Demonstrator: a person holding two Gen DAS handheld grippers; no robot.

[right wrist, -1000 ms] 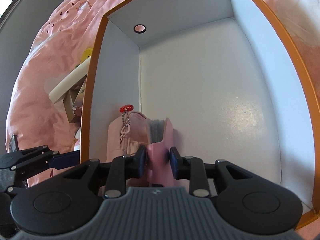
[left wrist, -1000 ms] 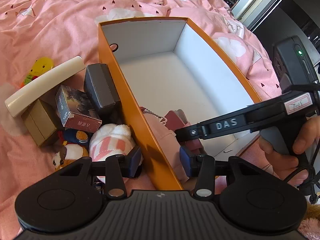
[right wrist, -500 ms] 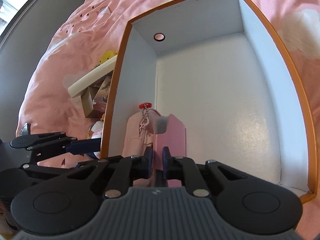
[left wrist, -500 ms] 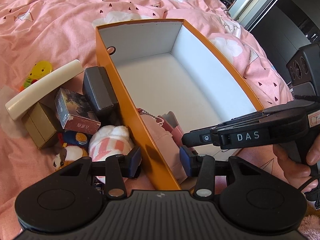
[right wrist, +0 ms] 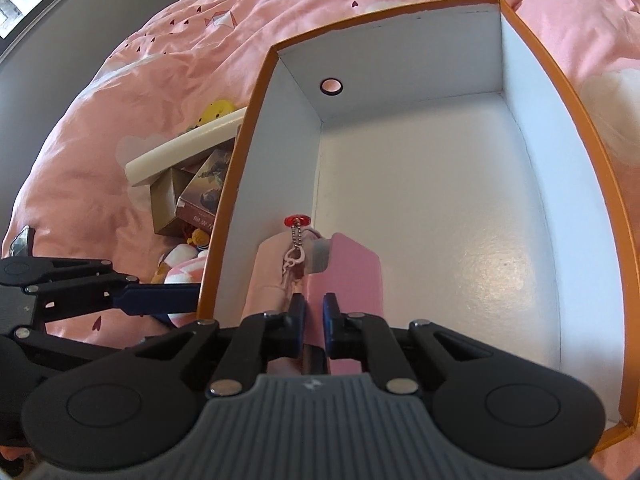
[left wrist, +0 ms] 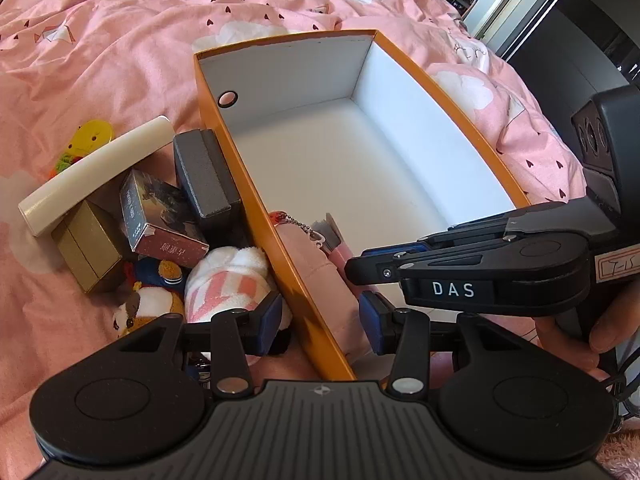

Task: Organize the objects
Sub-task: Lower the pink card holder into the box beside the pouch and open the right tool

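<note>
Pink pouch [right wrist: 276, 276], soft and light ahead of my nearly closed, seemingly empty right gripper [right wrist: 314, 312], wants pinching mid-body; my left gripper [left wrist: 320, 316] straddles the box wall [left wrist: 256, 200], open.

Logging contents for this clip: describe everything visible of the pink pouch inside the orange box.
The pink pouch looks like soft fabric, with a ball chain, red charm and pale clasp hanging at its top. It stands on end in the orange box, leaning against the near left wall, beside a pink card-like item. The right gripper sits nearly closed just above it.
</note>
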